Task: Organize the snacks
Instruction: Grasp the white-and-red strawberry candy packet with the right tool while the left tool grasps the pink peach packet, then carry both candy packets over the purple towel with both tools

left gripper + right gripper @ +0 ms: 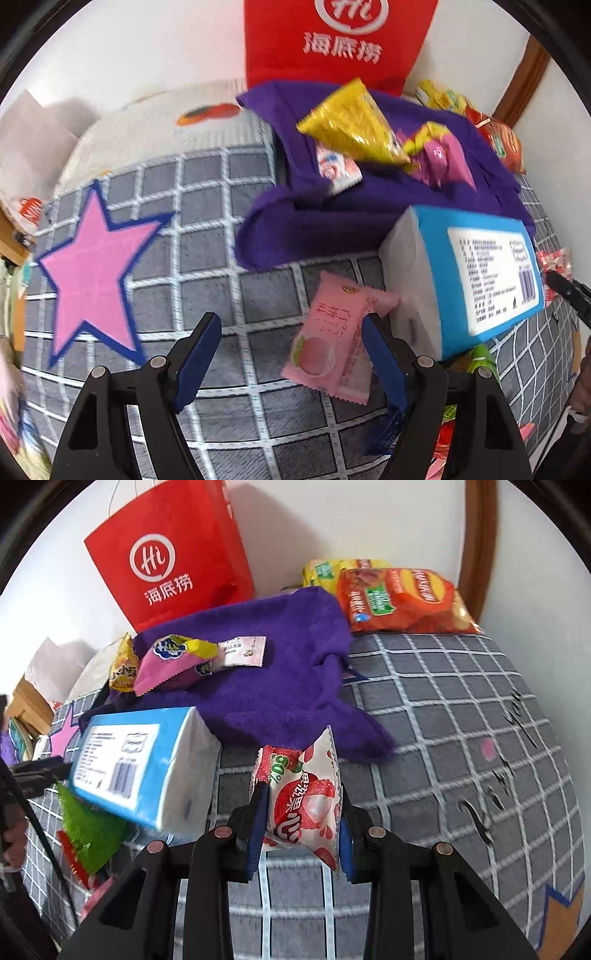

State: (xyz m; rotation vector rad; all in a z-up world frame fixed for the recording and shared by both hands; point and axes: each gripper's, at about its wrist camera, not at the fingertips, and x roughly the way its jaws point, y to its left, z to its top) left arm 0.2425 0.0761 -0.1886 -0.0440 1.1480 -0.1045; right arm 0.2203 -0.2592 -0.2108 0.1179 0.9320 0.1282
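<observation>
Left wrist view: left gripper [291,347] fingers spread wide, pink peach candy packet [332,338] lying on the grid-pattern cloth [236,295] against the right finger, unclamped; blue tissue pack [476,273] just beside, purple cloth [332,218] beyond with 3 snacks on top. Right wrist view: right gripper [301,819] clamped on a lychee jelly packet [306,801], lifted above the grid cloth, near the purple cloth's edge.

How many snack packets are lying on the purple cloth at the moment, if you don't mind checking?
3 on the purple cloth: a yellow triangular packet at its left edge, a pink-and-yellow packet beside it, and a small white packet to the right. Folds may hide others.
</observation>
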